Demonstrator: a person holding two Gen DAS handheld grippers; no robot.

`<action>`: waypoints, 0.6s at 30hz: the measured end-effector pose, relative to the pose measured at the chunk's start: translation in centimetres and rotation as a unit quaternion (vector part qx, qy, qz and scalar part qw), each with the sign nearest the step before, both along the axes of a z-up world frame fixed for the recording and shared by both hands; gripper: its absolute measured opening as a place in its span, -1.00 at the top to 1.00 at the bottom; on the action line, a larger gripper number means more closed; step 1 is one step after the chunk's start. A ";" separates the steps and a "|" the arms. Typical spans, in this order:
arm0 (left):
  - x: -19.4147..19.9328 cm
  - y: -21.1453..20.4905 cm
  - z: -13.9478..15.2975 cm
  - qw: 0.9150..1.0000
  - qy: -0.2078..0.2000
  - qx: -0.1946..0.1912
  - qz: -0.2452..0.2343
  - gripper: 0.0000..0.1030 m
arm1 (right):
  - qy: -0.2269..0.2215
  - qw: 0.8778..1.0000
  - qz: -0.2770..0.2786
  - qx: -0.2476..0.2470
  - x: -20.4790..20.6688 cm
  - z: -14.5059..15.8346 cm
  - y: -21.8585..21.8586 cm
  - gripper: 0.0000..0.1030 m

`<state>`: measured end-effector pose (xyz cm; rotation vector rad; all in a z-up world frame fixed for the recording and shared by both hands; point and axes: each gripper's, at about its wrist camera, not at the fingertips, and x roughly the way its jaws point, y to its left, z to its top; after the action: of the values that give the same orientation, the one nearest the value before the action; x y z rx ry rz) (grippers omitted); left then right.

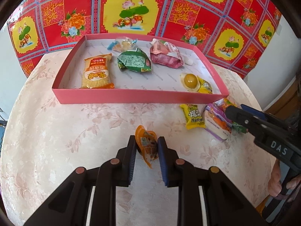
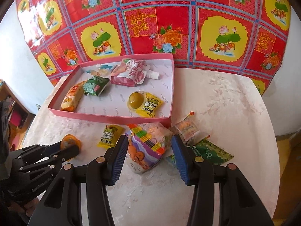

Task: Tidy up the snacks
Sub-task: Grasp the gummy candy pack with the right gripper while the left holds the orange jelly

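- Two hand-held grippers point downward over the round table (image 1: pixel 56 131).
- Left gripper (image 1: pixel 147 146): tilted steeply down, jaws clamped on the orange snack packet (image 1: pixel 147 145), which stands on the table between the blue pads, well in front of the pink tray (image 1: pixel 131 97).
- Right gripper (image 2: pixel 148 150): tilted less steeply, jaws partly apart and straddling the purple-and-white snack bag (image 2: pixel 144 150); the pads do not visibly press on it.
- The bag lies on the table just in front of the tray's near right corner, beside a yellow packet (image 2: pixel 109 135).
- The tray holds six snacks, among them a green packet (image 1: pixel 134 61).
- Fingers (image 1: pixel 275 180) of the person's right hand grasp the right handle.
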<state>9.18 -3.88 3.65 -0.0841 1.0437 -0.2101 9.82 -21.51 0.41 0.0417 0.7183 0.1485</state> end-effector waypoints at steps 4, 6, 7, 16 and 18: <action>0.0 0.1 0.0 1.000 -0.003 -0.002 -0.002 0.54 | 0.002 1.000 -0.006 -0.009 0.5 -0.2 0.2 0.04; -0.1 0.1 0.0 1.000 -0.003 -0.004 -0.003 0.54 | 0.006 1.000 -0.008 -0.008 0.7 -0.3 0.2 0.05; -0.1 0.2 0.0 1.000 -0.004 -0.004 -0.004 0.54 | 0.007 1.000 -0.010 -0.008 0.8 -0.4 0.2 0.18; 0.1 0.5 0.0 1.000 -0.003 -0.011 -0.005 0.54 | -0.011 1.000 -0.009 -0.018 0.1 -0.3 0.1 0.53; 0.0 0.5 0.1 1.000 -0.003 -0.012 -0.001 0.54 | -0.016 1.000 -0.011 -0.016 -0.1 -0.2 0.0 0.64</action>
<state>9.17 -3.35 3.75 -0.1032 1.0346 -0.2251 9.69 -21.49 0.24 0.0162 0.6881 0.1168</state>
